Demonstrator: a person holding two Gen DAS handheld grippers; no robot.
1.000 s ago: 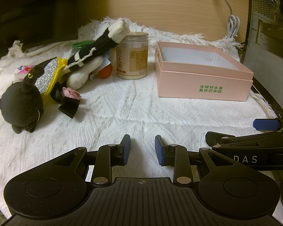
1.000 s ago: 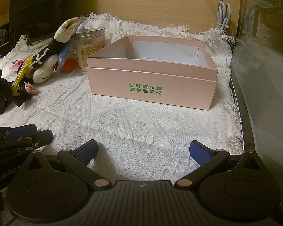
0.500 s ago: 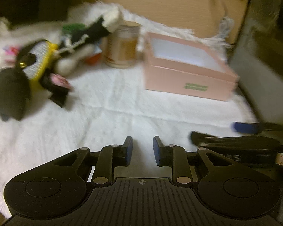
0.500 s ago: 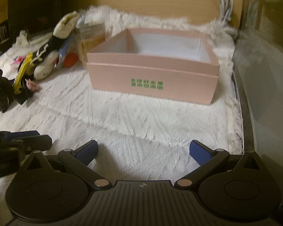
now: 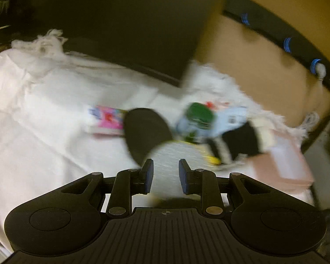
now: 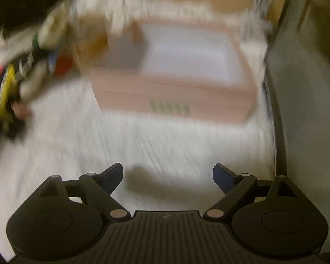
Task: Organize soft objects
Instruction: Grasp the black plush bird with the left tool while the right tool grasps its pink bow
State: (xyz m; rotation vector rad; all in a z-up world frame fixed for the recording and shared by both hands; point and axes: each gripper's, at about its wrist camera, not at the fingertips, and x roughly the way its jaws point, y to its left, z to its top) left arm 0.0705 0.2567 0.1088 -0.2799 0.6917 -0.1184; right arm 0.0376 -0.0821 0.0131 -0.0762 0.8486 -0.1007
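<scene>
A: Covering the whole work surface is a white knitted cloth with a fringed edge, both views heavily blurred. What is the biggest thing on it?

B: A pink box, open at the top. Its pale inside looks empty in the right wrist view, so nothing appears to have been put away yet.

A: And the soft things?

B: They are heaped well to the left of the box. In the left wrist view the nearest is a black plush toy with a silvery glittered patch, just ahead of the fingers. Behind it lies a black-and-white plush, up against a green-lidded bottle and a light blue packet. A small pink packet lies apart on the cloth.

A: The grippers?

B: The left gripper has its jaws drawn close with a narrow gap, nothing pinched; the black plush toy sits beyond the tips. The right gripper is spread wide, its jaws closing slightly, with only cloth between them.

A: So how far along?

B: By my reading, right at the start: every toy is still to be picked up and carried to the box.
</scene>
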